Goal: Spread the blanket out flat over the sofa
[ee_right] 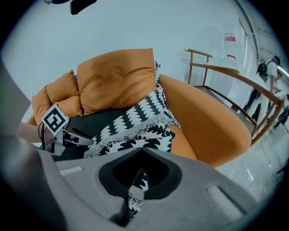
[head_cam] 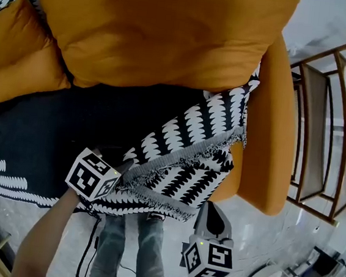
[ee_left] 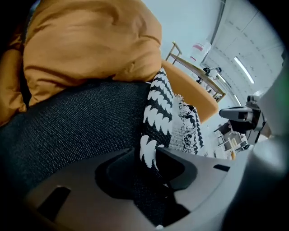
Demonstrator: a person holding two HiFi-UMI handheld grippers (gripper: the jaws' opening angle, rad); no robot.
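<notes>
A black-and-white patterned blanket (head_cam: 185,136) with a fringed edge lies over the seat of the orange sofa (head_cam: 264,144), its right part folded back on itself. The dark plain side (head_cam: 52,122) covers the seat's left and middle. My left gripper (head_cam: 124,168) is at the seat's front edge, and a raised fold of the blanket (ee_left: 150,149) fills the gap between its jaws (ee_left: 146,158), touching both. My right gripper (head_cam: 207,206) is below the folded corner, shut on a strip of fringed edge (ee_right: 135,189).
A big orange back cushion (head_cam: 166,29) and a smaller one (head_cam: 21,57) lean at the sofa's back. A wooden rack (head_cam: 322,120) stands right of the armrest. The person's legs (head_cam: 125,246) and a cable (head_cam: 90,249) are in front, on a pale glossy floor.
</notes>
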